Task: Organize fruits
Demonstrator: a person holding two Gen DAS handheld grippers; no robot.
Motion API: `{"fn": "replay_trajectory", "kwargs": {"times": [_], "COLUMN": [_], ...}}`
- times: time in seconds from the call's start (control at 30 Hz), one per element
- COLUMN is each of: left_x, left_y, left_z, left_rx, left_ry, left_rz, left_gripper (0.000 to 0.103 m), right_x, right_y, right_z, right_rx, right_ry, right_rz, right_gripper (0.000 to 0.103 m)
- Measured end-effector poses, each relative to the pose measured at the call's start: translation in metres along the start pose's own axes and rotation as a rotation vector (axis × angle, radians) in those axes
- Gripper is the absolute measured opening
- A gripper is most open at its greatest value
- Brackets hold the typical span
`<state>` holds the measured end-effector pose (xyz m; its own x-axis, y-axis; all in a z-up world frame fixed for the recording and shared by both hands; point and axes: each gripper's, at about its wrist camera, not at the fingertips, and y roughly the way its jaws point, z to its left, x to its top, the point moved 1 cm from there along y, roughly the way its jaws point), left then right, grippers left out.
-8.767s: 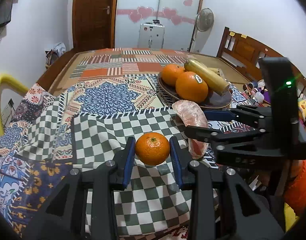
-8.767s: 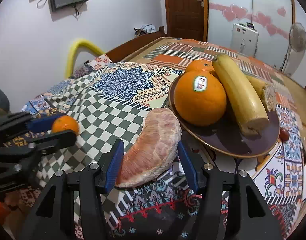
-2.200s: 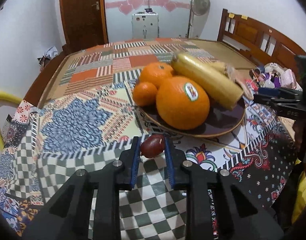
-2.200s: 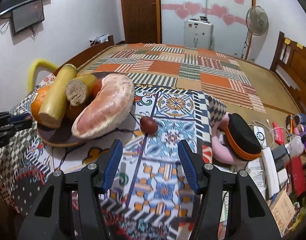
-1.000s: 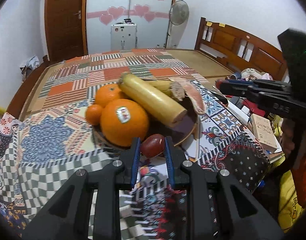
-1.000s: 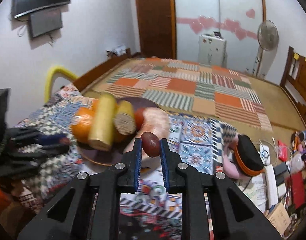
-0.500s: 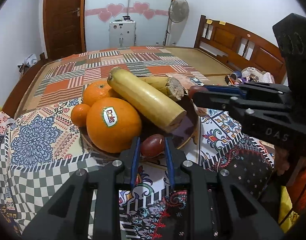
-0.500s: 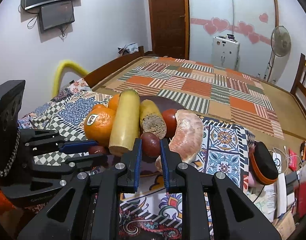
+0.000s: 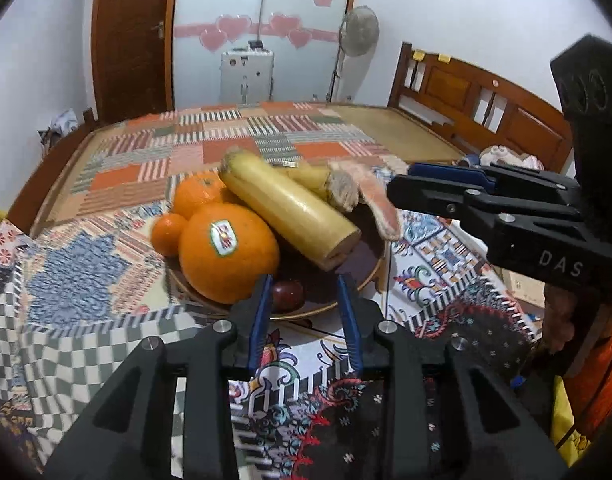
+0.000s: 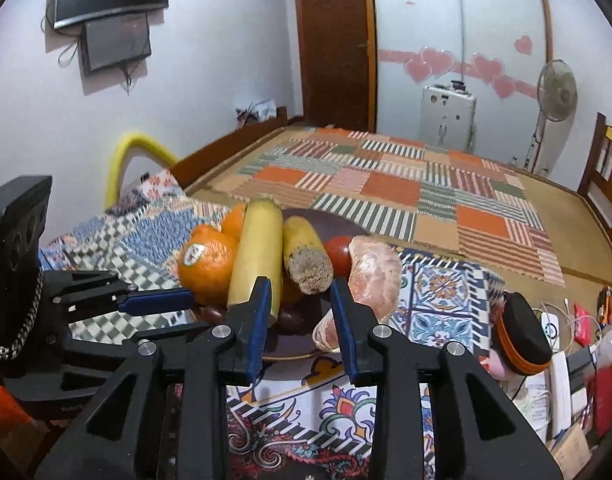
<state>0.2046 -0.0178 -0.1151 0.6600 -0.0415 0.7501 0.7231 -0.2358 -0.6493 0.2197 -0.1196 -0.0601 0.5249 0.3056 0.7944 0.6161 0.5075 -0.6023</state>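
Fruit plate, both small dark fruits just delivered

Plate (image 9: 369, 280): dark, shallow, gold-rimmed, standing on the patterned cloth (image 9: 445, 248) of the table. It carries every fruit in view.

Contents, read from the left wrist view with the plate as clock face:
- Large orange (image 9: 229, 253) with sticker, at 8 o'clock; firm, round, apt to roll.
- Second orange (image 9: 198, 193) and small mandarin (image 9: 168, 233), at 10 o'clock, touching the large one.
- Two thick yellow stalk pieces, the long stalk (image 9: 290, 210) lying across the centre, the short stalk (image 9: 325, 184) behind it; stiff, probably the heaviest items.
- Peeled pomelo segment (image 9: 379, 208), at 2 o'clock, leaning over the rim; soft, tears easily, best cradled along its length.
- Red tomato (image 10: 337, 252), seen only from the right wrist view, between short stalk and pomelo.
- Two small dark-red fruits, dates by appearance: left date (image 9: 288, 294) at 6 o'clock, right date (image 10: 288, 319) near the front rim. Smooth, light, slippery; best pinched across the short middle.

Left hand-held gripper (image 9: 305, 298): jaws have just been opening, now slightly apart; the left date sits between them on the plate, seemingly released.

Right hand-held gripper (image 10: 302, 300): jaws likewise have just been opening, a narrow gap, nothing pinched; the right date lies just beyond the tips.

Judgement: no fruit shows off the plate, so the task looks near its end.
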Motion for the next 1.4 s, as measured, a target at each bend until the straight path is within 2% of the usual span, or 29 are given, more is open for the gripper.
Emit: {"fn": "replay_trajectory", "kwargs": {"times": [0.23, 0.47, 0.53, 0.67, 0.7, 0.77, 0.8, 0.9, 0.97, 1.1, 1.2, 1.4], "left_x": [0.013, 0.015, 0.010, -0.001, -0.004, -0.010, -0.012, -0.019, -0.020, -0.025, -0.029, -0.032], "left_y": [-0.079, -0.172, -0.195, -0.233, -0.241, -0.254, -0.260, -0.272, -0.274, -0.281, -0.285, -0.283], "left_z": [-0.010, -0.035, -0.044, -0.056, -0.059, -0.064, -0.066, -0.070, -0.073, -0.075, -0.078, -0.081], "left_rx": [0.050, 0.077, 0.095, 0.120, 0.127, 0.143, 0.153, 0.158, 0.159, 0.180, 0.206, 0.227], "left_ry": [0.002, 0.000, 0.008, 0.017, 0.021, 0.031, 0.031, 0.029, 0.031, 0.030, 0.034, 0.036], "left_rz": [-0.166, -0.351, -0.398, -0.477, -0.496, -0.518, -0.529, -0.554, -0.558, -0.575, -0.583, -0.586], "left_gripper": [0.033, 0.033, 0.034, 0.054, 0.056, 0.060, 0.066, 0.073, 0.076, 0.087, 0.096, 0.100], "right_x": [0.007, 0.005, 0.003, -0.005, -0.007, -0.010, -0.013, -0.017, -0.018, -0.021, -0.024, -0.032], "right_y": [-0.062, -0.145, -0.163, -0.199, -0.205, -0.213, -0.218, -0.225, -0.226, -0.229, -0.231, -0.234], "right_z": [0.017, 0.052, 0.061, 0.085, 0.089, 0.095, 0.100, 0.106, 0.106, 0.106, 0.104, 0.109], "right_rx": [-0.024, -0.048, -0.058, -0.106, -0.111, -0.121, -0.135, -0.154, -0.161, -0.195, -0.219, -0.230], "right_ry": [0.014, 0.008, 0.001, -0.019, -0.020, -0.022, -0.024, -0.020, -0.010, 0.007, 0.022, 0.023], "right_rz": [-0.128, -0.299, -0.340, -0.436, -0.450, -0.474, -0.490, -0.519, -0.532, -0.558, -0.576, -0.578], "right_gripper": [0.028, 0.029, 0.035, 0.044, 0.047, 0.052, 0.055, 0.069, 0.075, 0.088, 0.102, 0.103]}}
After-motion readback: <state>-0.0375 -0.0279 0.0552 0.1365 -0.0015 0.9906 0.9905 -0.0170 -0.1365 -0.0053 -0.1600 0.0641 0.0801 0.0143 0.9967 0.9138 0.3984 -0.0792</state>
